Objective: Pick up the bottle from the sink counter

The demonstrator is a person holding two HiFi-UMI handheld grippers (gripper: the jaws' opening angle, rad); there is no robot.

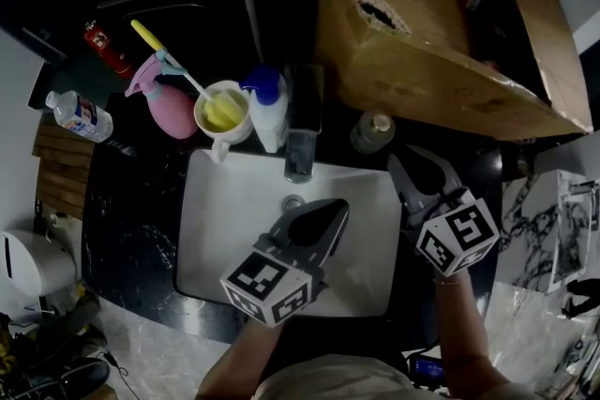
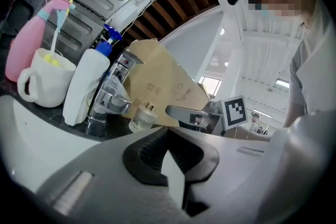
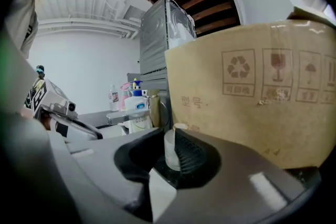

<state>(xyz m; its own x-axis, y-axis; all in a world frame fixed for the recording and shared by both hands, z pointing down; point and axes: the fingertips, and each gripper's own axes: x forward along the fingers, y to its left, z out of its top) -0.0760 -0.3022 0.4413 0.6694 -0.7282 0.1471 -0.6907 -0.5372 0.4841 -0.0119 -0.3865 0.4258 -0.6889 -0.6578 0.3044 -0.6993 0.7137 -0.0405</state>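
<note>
- The bottle is small, clear and squat with a pale cap. It stands upright on the dark bench, just past the far right corner of the sink, tight against the foot of the cardboard box.
- Its long axis is vertical, so a level pinch across the body looks like the way in.
- The right gripper is the nearer of the 2. The bottle sits just beyond its tips, far and a touch left, and I see no contact yet.
- In the right gripper view the bottle lines up in the gap, with the jaws parted and nothing held.
- My read is a short push forward, then close.
- The left gripper hangs over the sink basin, jaws pressed together and empty, with the bottle well off to its right.
- The faucet stands clear to the left.
</note>
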